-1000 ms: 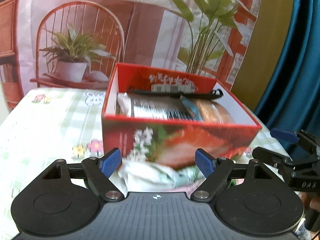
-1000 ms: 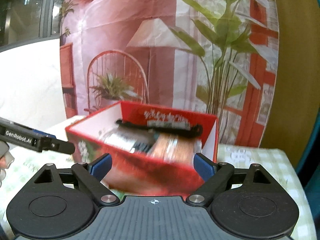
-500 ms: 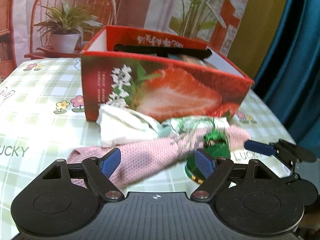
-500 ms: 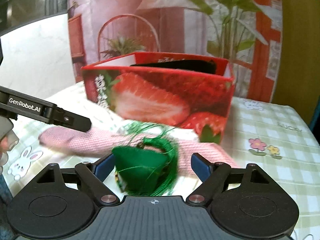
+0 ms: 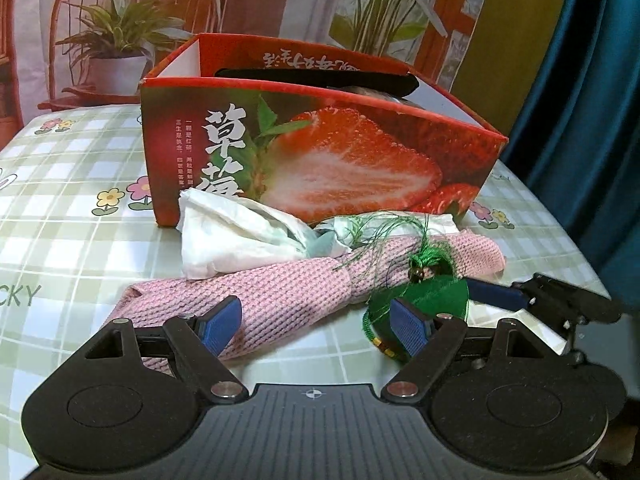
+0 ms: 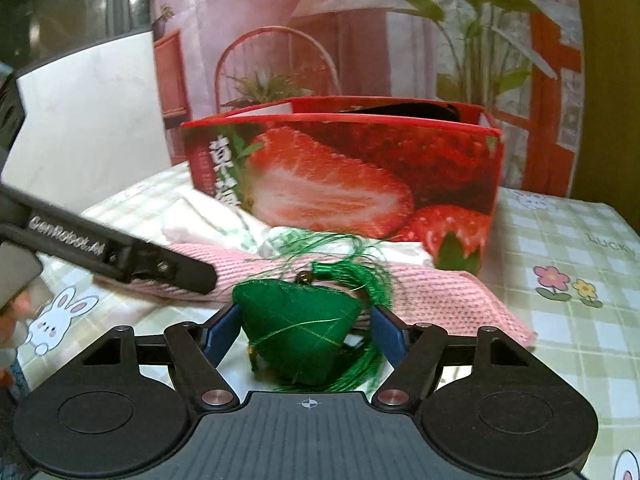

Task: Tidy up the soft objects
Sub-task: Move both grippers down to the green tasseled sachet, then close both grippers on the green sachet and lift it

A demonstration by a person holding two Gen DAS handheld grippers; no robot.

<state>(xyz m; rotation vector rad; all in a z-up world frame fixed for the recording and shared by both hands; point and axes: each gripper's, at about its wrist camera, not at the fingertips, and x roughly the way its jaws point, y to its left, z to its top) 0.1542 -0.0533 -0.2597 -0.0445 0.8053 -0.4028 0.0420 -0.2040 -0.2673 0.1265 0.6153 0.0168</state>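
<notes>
The worktop (image 5: 80, 208), under a checked cloth, carries 1 red strawberry box (image 5: 320, 152) with 1 black strap (image 5: 316, 80) across its open top. In front of the box lie 3 loose soft things: 1 pink knitted cloth (image 5: 280, 288), 1 crumpled white cloth (image 5: 240, 236) and 1 green tasselled sachet (image 6: 296, 320). There are 2 claws, the left claw (image 5: 316, 324) and the right claw (image 6: 304, 332), each with 2 blue pads (image 5: 408, 328).

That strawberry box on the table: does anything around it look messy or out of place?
Yes. A crumpled white cloth, a twisted pink knitted cloth and a green tasselled pouch lie heaped on the tablecloth in front of the strawberry box, not inside it. The pouch's green threads straggle over the pink cloth.
</notes>
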